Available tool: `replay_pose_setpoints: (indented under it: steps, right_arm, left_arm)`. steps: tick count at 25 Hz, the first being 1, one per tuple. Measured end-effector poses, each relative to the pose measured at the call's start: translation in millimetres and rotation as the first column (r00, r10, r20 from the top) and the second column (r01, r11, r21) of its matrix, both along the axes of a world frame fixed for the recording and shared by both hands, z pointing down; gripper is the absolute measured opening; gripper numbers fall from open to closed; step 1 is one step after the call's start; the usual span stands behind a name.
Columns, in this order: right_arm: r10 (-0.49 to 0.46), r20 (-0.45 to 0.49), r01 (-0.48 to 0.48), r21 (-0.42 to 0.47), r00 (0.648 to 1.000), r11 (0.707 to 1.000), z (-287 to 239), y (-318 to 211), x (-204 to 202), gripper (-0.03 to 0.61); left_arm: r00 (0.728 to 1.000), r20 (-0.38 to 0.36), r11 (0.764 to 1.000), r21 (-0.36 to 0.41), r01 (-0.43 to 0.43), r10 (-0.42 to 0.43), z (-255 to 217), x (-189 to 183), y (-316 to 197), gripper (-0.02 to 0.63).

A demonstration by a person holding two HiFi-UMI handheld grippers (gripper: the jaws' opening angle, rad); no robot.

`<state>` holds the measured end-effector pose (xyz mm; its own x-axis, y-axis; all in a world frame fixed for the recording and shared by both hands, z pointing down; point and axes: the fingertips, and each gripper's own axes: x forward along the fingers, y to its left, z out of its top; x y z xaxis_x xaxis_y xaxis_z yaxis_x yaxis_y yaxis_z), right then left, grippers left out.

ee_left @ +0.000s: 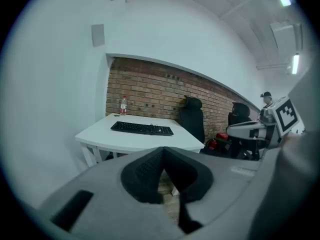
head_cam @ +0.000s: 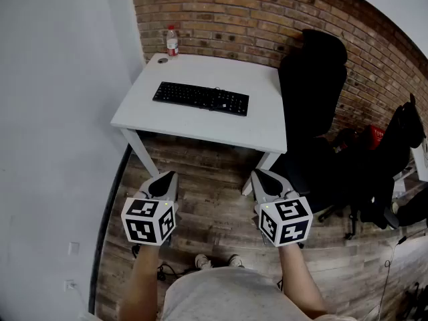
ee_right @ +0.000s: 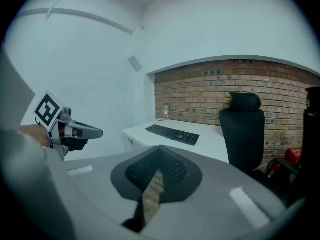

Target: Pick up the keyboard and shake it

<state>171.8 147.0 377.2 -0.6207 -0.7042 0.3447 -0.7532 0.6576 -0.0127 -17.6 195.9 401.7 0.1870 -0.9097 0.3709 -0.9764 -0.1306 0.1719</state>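
Note:
A black keyboard point(head_cam: 200, 98) lies flat on a white table point(head_cam: 261, 136) against the brick wall; it also shows in the left gripper view point(ee_left: 142, 128) and the right gripper view point(ee_right: 173, 133). My left gripper point(head_cam: 167, 176) and right gripper point(head_cam: 259, 174) hover side by side over the wooden floor, well short of the table's front edge. Both are shut with nothing between their jaws. From each gripper view the jaws point(ee_left: 162, 151) point(ee_right: 159, 149) meet at the tips. The right gripper point(ee_left: 240, 129) shows in the left gripper view, the left gripper point(ee_right: 95, 132) in the right one.
A clear water bottle with a red label point(head_cam: 172, 42) and a small dark lid point(head_cam: 162, 61) stand at the table's back left corner. A black office chair point(head_cam: 311, 105) sits right of the table, with more dark gear point(head_cam: 384, 159) beyond it. A white wall point(head_cam: 60, 112) runs along the left.

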Motion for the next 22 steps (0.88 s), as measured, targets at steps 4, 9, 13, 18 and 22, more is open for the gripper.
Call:
replay_pose_setpoints:
  steps: [4,9,13,18,22]
  right_arm:
    - [0.019,0.003,-0.019,-0.002,1.000,1.000,0.0,-3.9,-13.4,0.010]
    - [0.015,0.010,-0.015,-0.011,1.000,1.000,0.7,-9.9,-30.7,0.011]
    - [0.011,0.015,-0.011,-0.014,1.000,1.000,-0.3,-18.0,-41.8,0.011]
    - [0.018,0.025,-0.018,-0.019,1.000,1.000,3.3,-35.5,-51.1,0.011]
    - [0.015,0.032,-0.014,-0.028,0.999,1.000,7.3,-54.0,-56.3,0.011]
  left_arm:
    - [1.000,-0.003,1.000,-0.005,-0.008,0.008,1.2,-12.9,-2.9,-0.012]
    - [1.000,-0.006,1.000,-0.005,-0.016,0.016,1.0,-28.2,-10.3,-0.012]
    - [1.000,-0.003,1.000,-0.007,-0.016,0.016,-0.8,-39.0,-18.4,-0.012]
    - [1.000,0.003,1.000,-0.014,-0.018,0.018,1.8,-50.9,-35.1,-0.012]
    - [1.000,0.007,1.000,-0.025,-0.015,0.015,5.0,-56.0,-52.2,-0.012]
